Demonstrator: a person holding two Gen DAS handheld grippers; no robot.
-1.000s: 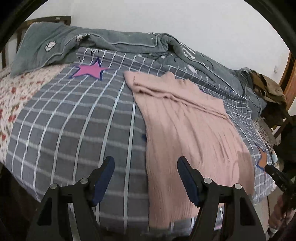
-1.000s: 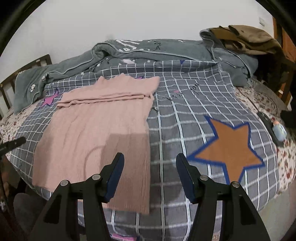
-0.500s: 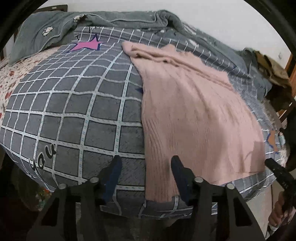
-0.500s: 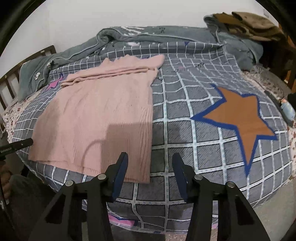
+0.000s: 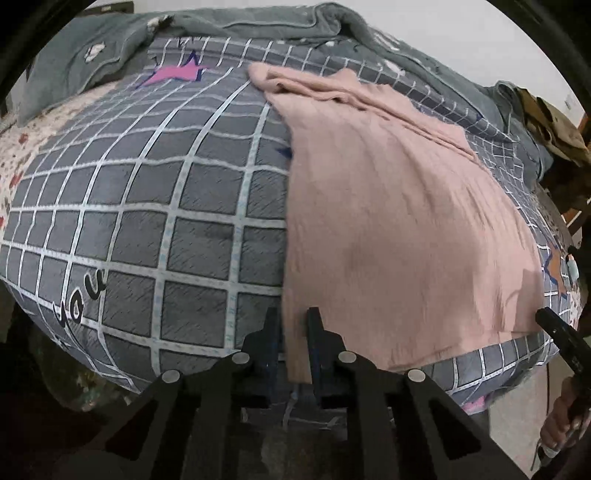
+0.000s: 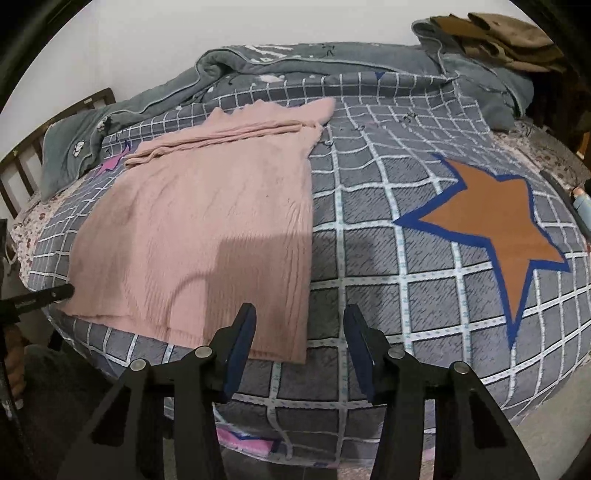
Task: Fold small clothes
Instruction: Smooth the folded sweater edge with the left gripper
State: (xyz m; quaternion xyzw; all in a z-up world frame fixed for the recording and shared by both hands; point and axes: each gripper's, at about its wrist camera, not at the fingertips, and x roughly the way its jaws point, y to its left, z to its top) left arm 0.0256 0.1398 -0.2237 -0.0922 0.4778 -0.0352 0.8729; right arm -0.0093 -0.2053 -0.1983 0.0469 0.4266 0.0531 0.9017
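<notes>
A pink knitted sweater (image 5: 388,221) lies flat on the grey checked bed cover (image 5: 147,203), its sleeves folded across the far end. My left gripper (image 5: 293,325) sits at the sweater's near left hem corner, and its jaws are closing with a strip of the pink hem pinched between the pads. In the right wrist view the same sweater (image 6: 207,229) spreads out to the left. My right gripper (image 6: 299,328) hangs open just over its near right hem corner, and the fabric lies below the gap, not gripped.
A rumpled grey blanket (image 6: 295,55) lies along the far side of the bed. Brown clothes (image 6: 498,33) are piled at the far right. An orange star (image 6: 491,221) is printed on the cover. The bed's near edge drops off just under both grippers.
Both grippers have come down toward the sweater's near hem. The left jaws have narrowed from wide apart onto the hem corner. The right jaws have narrowed a little.
</notes>
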